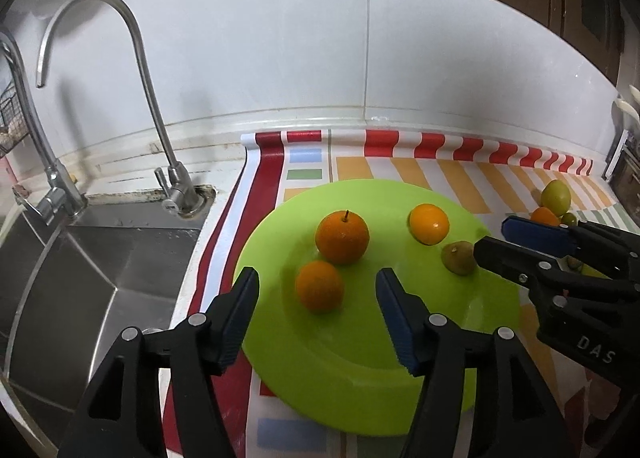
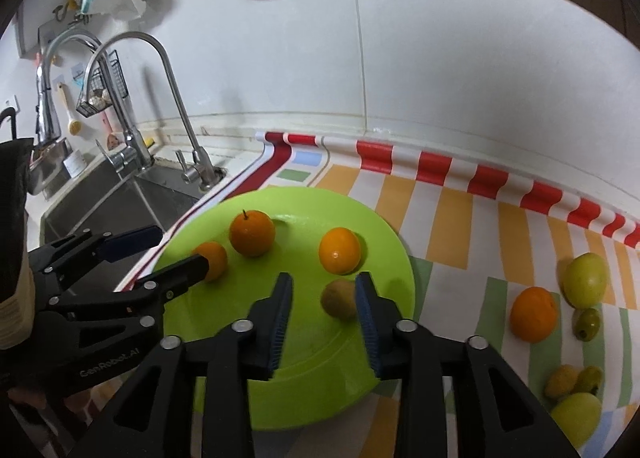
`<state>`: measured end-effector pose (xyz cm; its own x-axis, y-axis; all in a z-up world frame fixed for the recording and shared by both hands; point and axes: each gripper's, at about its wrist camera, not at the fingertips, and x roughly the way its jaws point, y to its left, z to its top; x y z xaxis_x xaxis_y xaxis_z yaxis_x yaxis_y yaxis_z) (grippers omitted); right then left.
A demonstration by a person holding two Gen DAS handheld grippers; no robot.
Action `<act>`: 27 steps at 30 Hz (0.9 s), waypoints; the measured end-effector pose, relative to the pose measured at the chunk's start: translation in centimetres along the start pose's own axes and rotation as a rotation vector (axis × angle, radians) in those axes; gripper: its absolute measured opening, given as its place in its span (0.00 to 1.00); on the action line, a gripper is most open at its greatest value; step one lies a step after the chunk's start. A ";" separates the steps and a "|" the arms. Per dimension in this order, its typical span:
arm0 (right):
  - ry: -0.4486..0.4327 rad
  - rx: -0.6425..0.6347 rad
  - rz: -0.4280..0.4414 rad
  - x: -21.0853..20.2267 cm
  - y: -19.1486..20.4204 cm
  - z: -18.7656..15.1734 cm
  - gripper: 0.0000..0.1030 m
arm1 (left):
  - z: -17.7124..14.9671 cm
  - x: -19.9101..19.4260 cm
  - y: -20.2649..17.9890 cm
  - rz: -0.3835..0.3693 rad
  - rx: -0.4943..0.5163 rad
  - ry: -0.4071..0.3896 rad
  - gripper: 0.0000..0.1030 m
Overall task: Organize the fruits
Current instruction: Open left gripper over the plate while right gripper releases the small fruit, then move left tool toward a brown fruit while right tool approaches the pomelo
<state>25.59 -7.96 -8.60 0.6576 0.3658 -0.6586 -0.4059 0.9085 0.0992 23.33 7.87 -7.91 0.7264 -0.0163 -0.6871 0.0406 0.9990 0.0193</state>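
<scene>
1. Round lime-green plastic plate (image 1: 360,378) sits on a striped oilcloth mat (image 2: 452,217) on the counter, just beside a stainless steel sink (image 1: 100,258).
2. Plate holds four fruits: a large orange with a short stem (image 1: 342,237); a smaller orange (image 1: 319,286) just in front of it, near the sink-side rim; a glossy yellow-orange citrus (image 1: 429,223) toward the far right; a small brownish-green kiwi-like fruit (image 2: 339,298) nearer the front right.
3. Left gripper (image 1: 316,322): jaws stand about half open, nothing clamped. The smaller orange lies just ahead of the tips, pads clear of it.
4. Right gripper (image 2: 324,318): jaws slightly apart. The brownish fruit lies between the tips, close against the right pad; contact there is hard to judge, and the left pad is clear of it.
5. Off the plate, on the mat to the right: a loose orange (image 2: 533,314), a yellow-green apple-like fruit (image 2: 585,280), a small olive-green fruit (image 2: 588,322), and a cluster near the frame edge, comprising a small yellow fruit (image 2: 561,381), a small green one (image 2: 589,378) and a pale green round fruit (image 2: 576,418).
6. Two curved chrome taps (image 1: 120,77) rise behind the sink against white wall tiles (image 1: 280,57).
7. In the left view the right gripper covers part of the loose fruit. The cluster is distorted by the lens, so its kinds are uncertain.
</scene>
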 end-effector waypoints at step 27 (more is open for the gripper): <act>-0.171 0.090 -0.145 -12.6 -1.4 -2.7 0.54 | -0.5 -9.7 -4.9 -0.057 0.065 -0.158 0.88</act>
<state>16.16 -14.39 -2.43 0.8060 0.2526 -0.5354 -0.2468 0.9654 0.0840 15.79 3.19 -1.72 0.8200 -0.0839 -0.5661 0.1251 0.9916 0.0343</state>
